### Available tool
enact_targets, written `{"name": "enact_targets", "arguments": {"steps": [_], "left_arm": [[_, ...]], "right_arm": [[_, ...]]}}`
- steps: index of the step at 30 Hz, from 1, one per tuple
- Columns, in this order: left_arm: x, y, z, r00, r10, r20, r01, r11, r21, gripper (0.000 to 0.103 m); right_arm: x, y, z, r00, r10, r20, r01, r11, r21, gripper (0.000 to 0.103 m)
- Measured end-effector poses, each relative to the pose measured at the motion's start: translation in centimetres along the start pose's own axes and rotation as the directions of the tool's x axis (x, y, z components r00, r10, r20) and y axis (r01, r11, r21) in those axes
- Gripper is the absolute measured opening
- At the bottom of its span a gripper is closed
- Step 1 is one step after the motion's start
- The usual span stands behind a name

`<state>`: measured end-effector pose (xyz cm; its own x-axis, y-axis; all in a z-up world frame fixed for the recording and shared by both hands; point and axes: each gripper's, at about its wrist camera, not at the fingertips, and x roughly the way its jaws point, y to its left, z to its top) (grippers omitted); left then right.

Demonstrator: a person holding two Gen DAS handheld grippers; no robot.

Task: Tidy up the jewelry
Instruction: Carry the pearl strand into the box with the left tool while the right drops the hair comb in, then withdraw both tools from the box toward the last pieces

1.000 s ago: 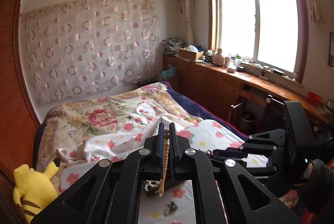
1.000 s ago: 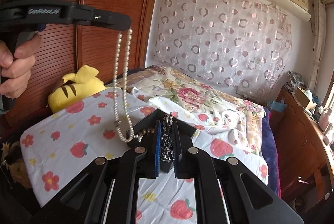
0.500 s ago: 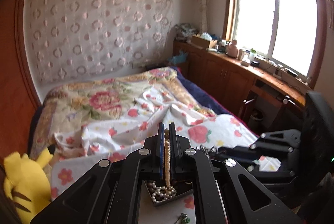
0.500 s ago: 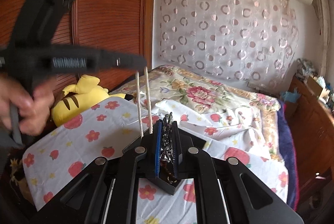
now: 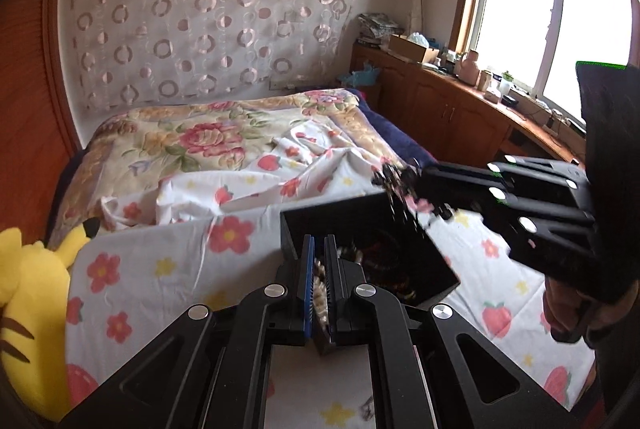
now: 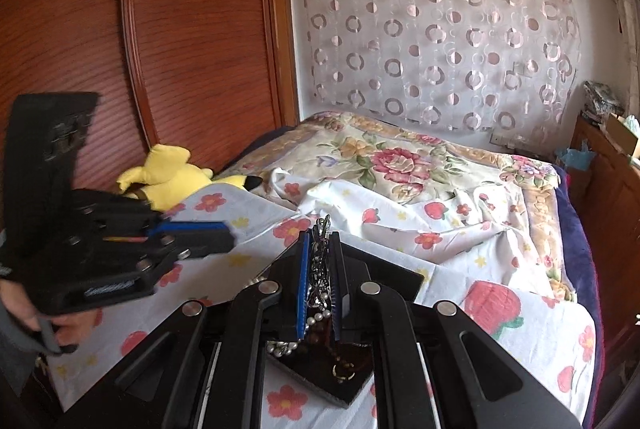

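a bedroom scene seen from two handheld grippers working over a bed covered with a white sheet printed with strawberries and flowers. the landmark is a small black jewelry box lying open on that sheet.

the left gripper reaches over the box's near edge. its fingers are nearly together, pinching a pearl necklace between the blue-lined pads; the beads show in the narrow gap and trail down toward the inside of the box. in the right wrist view a few pearls lie at the box's near left edge.

the right gripper hangs over the far right side of the box. its fingers are also narrow, clamped on a dark silver-toned metal chain that stands up between the pads and pokes out above the tips. from the left wrist view the same gripper enters from the right, with the chain blurred and dangling above the box's far corner.

inside the box, dark beads and a gold-coloured piece can be made out, though details are unclear.

left of the box, at the bed's edge, sits a yellow plush toy. beyond the box lies a rumpled floral quilt. a person's hand grips the left gripper's handle, left of the box.
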<state>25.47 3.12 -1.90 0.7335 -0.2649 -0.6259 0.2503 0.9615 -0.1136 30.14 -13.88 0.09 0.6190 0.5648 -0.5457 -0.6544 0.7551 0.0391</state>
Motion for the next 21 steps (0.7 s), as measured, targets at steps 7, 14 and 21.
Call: {"name": "enact_targets", "arguments": {"steps": [7, 14, 21], "left_arm": [[-1.7, 0.6, -2.6, 0.999, 0.027, 0.024, -0.027, 1.0, -0.004, 0.035], [-3.2, 0.9, -3.8, 0.997, 0.062, 0.054, -0.061, 0.998, -0.013, 0.066], [-4.8, -0.4, -5.1, 0.988, 0.119, 0.094, -0.119, 0.993, -0.008, 0.092]], "right_arm": [[3.0, 0.7, -1.0, 0.997, -0.038, -0.061, 0.036, 0.999, -0.035, 0.011], [4.3, 0.7, -2.4, 0.994, -0.043, -0.098, 0.041, 0.999, -0.02, 0.014], [1.6, 1.0, -2.7, 0.997, -0.028, -0.075, 0.027, 0.999, -0.019, 0.024]]}}
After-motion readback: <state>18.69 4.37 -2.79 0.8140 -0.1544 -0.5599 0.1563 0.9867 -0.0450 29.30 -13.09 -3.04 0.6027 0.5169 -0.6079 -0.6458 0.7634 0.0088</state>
